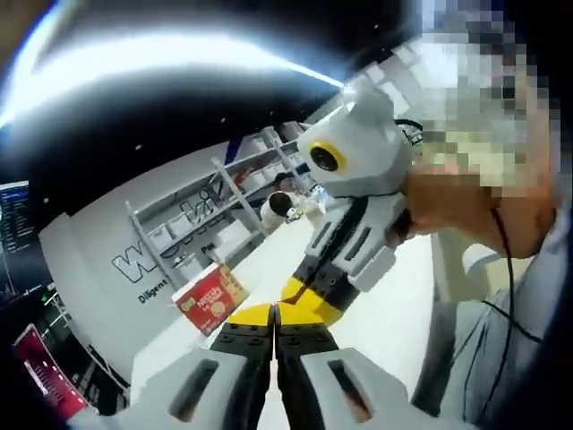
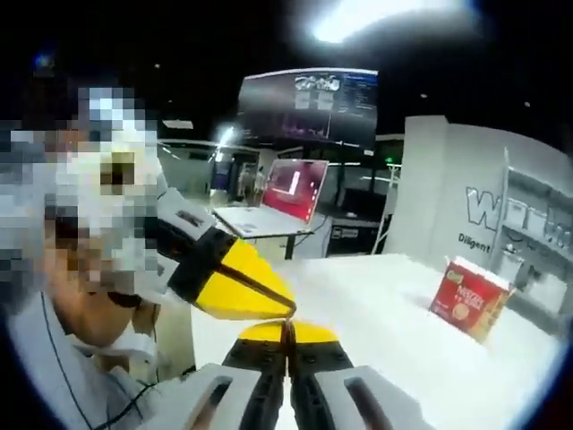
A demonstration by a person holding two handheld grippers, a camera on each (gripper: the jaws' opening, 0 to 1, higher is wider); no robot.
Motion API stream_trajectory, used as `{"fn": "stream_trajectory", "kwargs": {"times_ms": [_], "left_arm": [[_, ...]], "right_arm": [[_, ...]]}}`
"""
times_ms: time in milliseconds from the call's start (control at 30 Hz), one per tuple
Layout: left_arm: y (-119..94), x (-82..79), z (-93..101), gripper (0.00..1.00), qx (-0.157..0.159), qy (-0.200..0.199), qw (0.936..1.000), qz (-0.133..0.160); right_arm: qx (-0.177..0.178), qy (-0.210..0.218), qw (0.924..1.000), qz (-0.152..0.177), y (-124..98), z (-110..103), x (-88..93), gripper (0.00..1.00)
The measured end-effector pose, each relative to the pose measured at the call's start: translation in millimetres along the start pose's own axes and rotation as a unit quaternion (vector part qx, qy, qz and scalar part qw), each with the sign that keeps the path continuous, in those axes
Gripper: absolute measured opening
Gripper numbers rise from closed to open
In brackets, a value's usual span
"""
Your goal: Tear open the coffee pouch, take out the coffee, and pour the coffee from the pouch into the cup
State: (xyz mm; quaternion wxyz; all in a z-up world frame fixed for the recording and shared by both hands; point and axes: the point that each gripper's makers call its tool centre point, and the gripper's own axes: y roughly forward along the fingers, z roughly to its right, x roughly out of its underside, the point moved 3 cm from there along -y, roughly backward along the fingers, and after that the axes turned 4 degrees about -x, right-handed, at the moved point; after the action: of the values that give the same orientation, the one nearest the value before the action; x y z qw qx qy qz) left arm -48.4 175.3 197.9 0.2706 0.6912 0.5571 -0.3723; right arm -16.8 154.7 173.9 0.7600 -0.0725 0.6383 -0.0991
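Coffee pouch probably light, thin and limp, slick to pinch; best taken at its top corners, one gripper on each side of the tear line. Hidden if held, perhaps between the meeting tips, so looks cannot be told. Beyond, white table (image 2: 385, 305) carrying a red box (image 2: 467, 300) with printed front, well apart from the tips. Nearer, left gripper (image 1: 273, 315) and right gripper (image 2: 287, 333) nose to nose, yellow tips touching, jaws of each pressed together; anything clamped too small to tell.
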Motion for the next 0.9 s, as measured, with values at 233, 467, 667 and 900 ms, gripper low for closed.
{"fn": "stream_trajectory", "kwargs": {"times_ms": [233,467,667,900], "left_arm": [[8,9.0,-6.9,0.01,-0.091,0.041,0.9941,-0.042],[5,4.6,-15.6,0.01,-0.119,0.047,0.9913,-0.032],[-9,6.3,-50.5,0.01,-0.115,-0.067,0.9910,0.017],[-24,22.9,-86.4,0.02,-0.082,-0.170,0.9803,0.058]], "right_arm": [[0.050,0.010,0.9979,0.040,18,6,0.8,0.00],[0.029,0.044,0.9955,0.078,18,5,-5.3,0.00],[0.020,0.051,0.9951,0.082,11,2,-2.9,0.00],[0.010,0.069,0.9936,0.089,7,3,4.2,0.00]]}}
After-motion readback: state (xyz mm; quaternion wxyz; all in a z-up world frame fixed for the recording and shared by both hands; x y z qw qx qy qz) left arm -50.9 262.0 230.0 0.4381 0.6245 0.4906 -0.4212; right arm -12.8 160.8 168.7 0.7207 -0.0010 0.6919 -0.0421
